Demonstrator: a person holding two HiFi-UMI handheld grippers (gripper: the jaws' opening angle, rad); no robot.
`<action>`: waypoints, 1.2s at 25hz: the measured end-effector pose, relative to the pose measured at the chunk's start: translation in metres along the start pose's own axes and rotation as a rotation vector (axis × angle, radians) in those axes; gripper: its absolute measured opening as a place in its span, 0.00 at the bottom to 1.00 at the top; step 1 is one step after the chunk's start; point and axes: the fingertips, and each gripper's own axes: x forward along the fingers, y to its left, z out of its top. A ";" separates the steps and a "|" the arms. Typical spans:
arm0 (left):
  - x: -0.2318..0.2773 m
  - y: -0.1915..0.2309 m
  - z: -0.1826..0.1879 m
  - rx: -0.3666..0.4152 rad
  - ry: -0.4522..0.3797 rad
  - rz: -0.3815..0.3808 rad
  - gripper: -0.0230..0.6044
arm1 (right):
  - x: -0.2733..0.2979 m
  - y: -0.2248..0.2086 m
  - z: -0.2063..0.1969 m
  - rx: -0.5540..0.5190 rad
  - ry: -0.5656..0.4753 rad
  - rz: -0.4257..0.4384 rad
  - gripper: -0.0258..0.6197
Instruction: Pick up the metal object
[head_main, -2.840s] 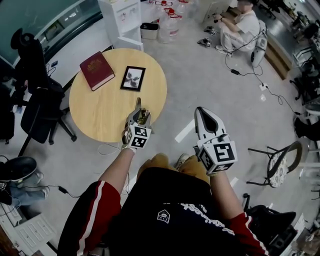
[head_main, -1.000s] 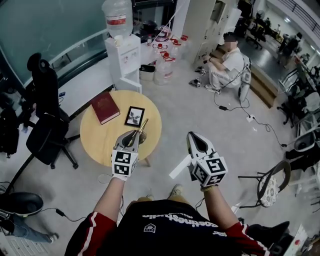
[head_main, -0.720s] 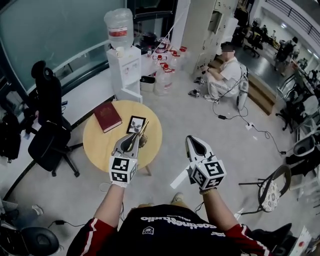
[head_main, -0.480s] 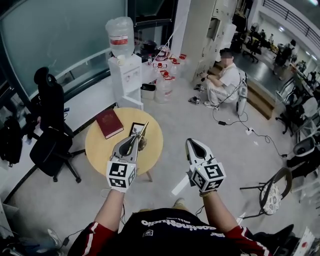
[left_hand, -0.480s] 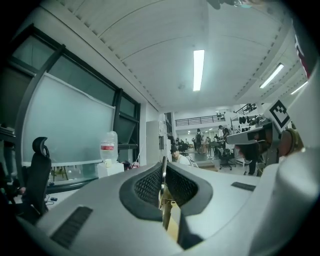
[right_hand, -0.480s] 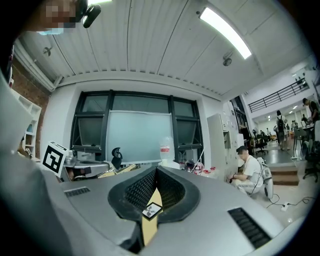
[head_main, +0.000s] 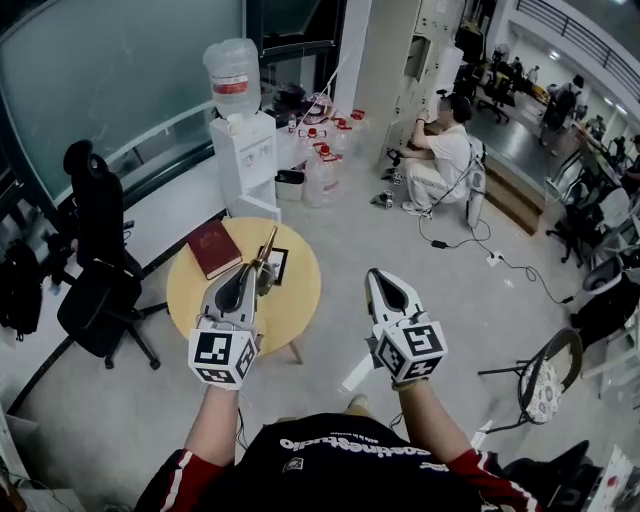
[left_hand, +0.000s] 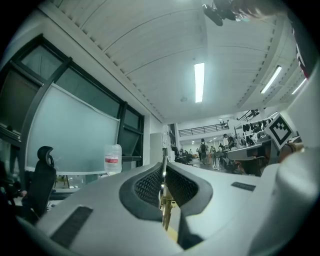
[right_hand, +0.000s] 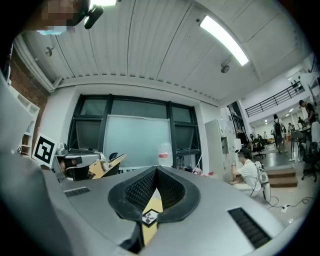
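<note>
I judge the pick complete — left gripper (head_main: 246, 275) clamped on the metal object (head_main: 267, 246), clear of the round table (head_main: 296, 290), right gripper (head_main: 379, 277) closed and empty — next: hold it steady.

Bright ceiling strip light (left_hand: 199, 82), fisheye edges

on the round table (head_main: 300, 300) a book (head_main: 212, 249) lies left of a picture frame (head_main: 281, 265). a water dispenser (head_main: 243, 150) stands behind the table, an office chair (head_main: 95, 270) to its left. the metal object (head_main: 268, 243), between the left gripper's (head_main: 252, 270) jaws, is above the table.
</note>
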 end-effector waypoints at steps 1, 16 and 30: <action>-0.001 0.000 0.002 -0.002 -0.004 0.001 0.08 | 0.000 0.001 0.001 -0.003 0.000 0.002 0.08; -0.009 -0.002 0.013 -0.009 -0.033 0.015 0.08 | -0.014 -0.001 -0.004 -0.014 0.016 -0.009 0.08; -0.008 -0.010 0.015 -0.006 -0.028 0.010 0.09 | -0.018 -0.009 -0.002 -0.020 0.013 -0.024 0.08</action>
